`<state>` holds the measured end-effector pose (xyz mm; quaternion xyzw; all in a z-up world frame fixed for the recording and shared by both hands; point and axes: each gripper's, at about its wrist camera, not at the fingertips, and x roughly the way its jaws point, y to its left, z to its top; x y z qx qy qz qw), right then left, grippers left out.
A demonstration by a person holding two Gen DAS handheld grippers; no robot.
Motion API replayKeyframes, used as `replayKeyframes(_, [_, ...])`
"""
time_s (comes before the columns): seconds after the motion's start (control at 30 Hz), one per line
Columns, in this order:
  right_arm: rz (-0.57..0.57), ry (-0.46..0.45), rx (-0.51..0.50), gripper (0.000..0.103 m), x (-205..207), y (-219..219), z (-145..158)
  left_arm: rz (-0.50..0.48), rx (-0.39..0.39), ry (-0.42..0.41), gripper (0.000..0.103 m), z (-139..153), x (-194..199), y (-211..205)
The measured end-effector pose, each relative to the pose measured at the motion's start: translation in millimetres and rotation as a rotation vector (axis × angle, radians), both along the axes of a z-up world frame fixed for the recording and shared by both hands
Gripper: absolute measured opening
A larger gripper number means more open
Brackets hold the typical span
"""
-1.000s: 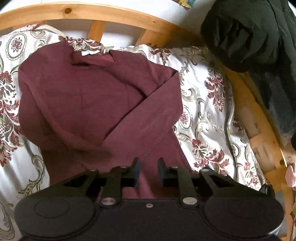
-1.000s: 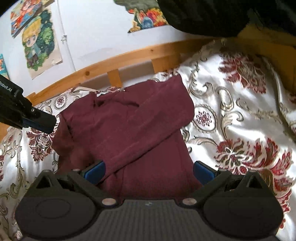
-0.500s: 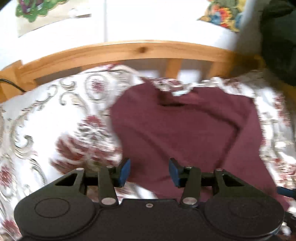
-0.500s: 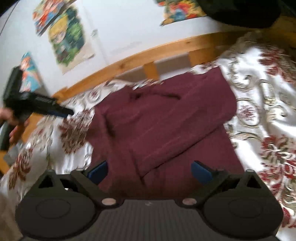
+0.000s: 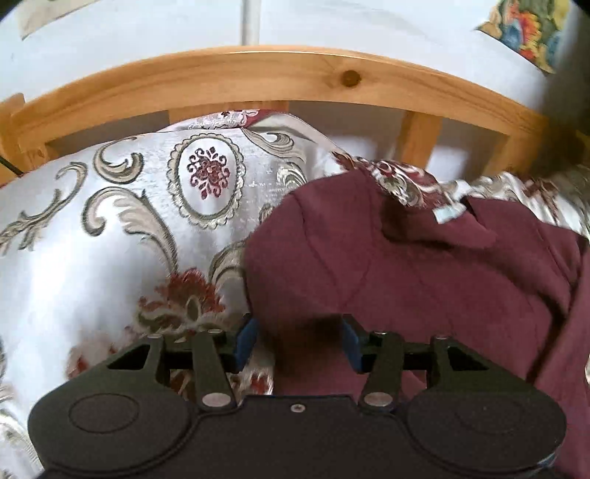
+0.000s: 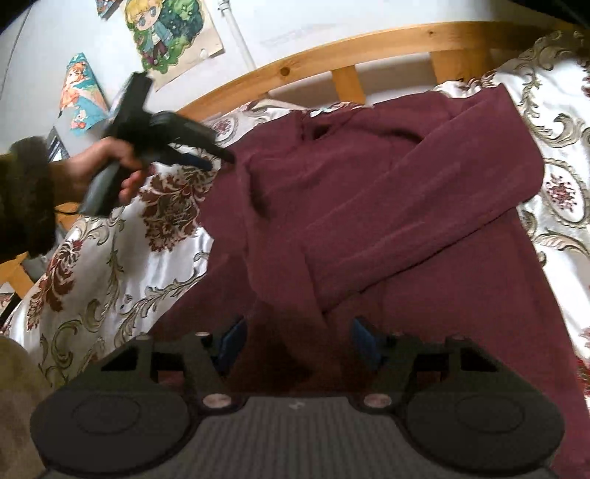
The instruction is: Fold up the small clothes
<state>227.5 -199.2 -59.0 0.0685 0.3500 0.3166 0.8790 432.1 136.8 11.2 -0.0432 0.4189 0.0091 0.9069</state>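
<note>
Behind the maroon top (image 6: 387, 206), a wooden bed rail (image 5: 258, 73) edges the floral bedspread (image 5: 110, 228).

A bedroom in a home, plainly lived in. A bed (image 6: 110, 258) spread with a glossy white cover patterned in dark red flowers and beige scrolls. A pine rail (image 5: 258, 70) with short uprights along the bed's far edge, hard against a pale wall (image 6: 287, 22). Cartoon posters (image 6: 169, 33) stuck unframed to that wall. A maroon long-sleeved top (image 6: 368, 206) laid out on the cover.
</note>
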Motion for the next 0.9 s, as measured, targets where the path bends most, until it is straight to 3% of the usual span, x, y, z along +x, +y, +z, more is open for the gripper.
replayKeyframes(0.03, [0.006,0.002,-0.001,0.047,0.5,1.9,-0.7,0.004,0.003,-0.005,0.051,-2.4,3.4,-0.3])
replayKeyframes(0.07, [0.011,0.007,0.000,0.038,1.3,3.1,-1.4,0.010,0.005,-0.006,0.044,-4.8,7.6,-0.9])
replayKeyframes(0.1, [0.009,0.011,-0.004,0.022,2.0,3.8,-1.9,0.019,0.001,-0.010,0.036,-6.5,10.7,-1.3])
replayKeyframes(0.13, [0.005,0.013,-0.006,0.012,2.9,4.2,-2.2,0.029,-0.007,-0.016,0.019,-7.7,13.1,-1.4])
replayKeyframes(0.17, [-0.003,0.005,-0.002,0.007,3.0,2.4,-1.3,0.040,-0.015,-0.025,0.013,-7.9,14.5,-1.7])
replayKeyframes(0.3, [-0.074,-0.123,-0.012,0.003,1.8,-13.7,15.6,0.052,0.012,-0.109,0.014,-0.8,13.8,-8.7])
replayKeyframes(0.37, [-0.140,-0.143,-0.002,0.003,9.4,-30.1,20.3,0.063,-0.003,-0.133,0.022,3.2,10.4,-9.4])
replayKeyframes(0.47, [-0.215,-0.063,0.023,0.017,26.3,-50.7,12.0,0.054,-0.033,-0.158,0.042,9.4,-1.0,-8.5])
replayKeyframes(0.57, [-0.279,0.010,0.076,0.035,32.9,-66.8,5.0,0.023,-0.045,-0.163,0.054,12.6,-16.6,-2.1])
replayKeyframes(0.63, [-0.289,0.024,0.118,0.048,33.0,-71.0,4.9,0.000,-0.062,-0.144,0.057,9.8,-25.6,3.6])
replayKeyframes(0.73, [-0.271,0.009,0.118,0.059,31.7,-68.6,5.0,-0.041,-0.109,-0.088,0.060,-2.0,-36.9,12.4])
replayKeyframes(0.9, [-0.233,0.022,0.088,0.064,31.6,-55.0,0.7,-0.091,-0.190,-0.006,0.057,-24.0,-44.5,9.0])
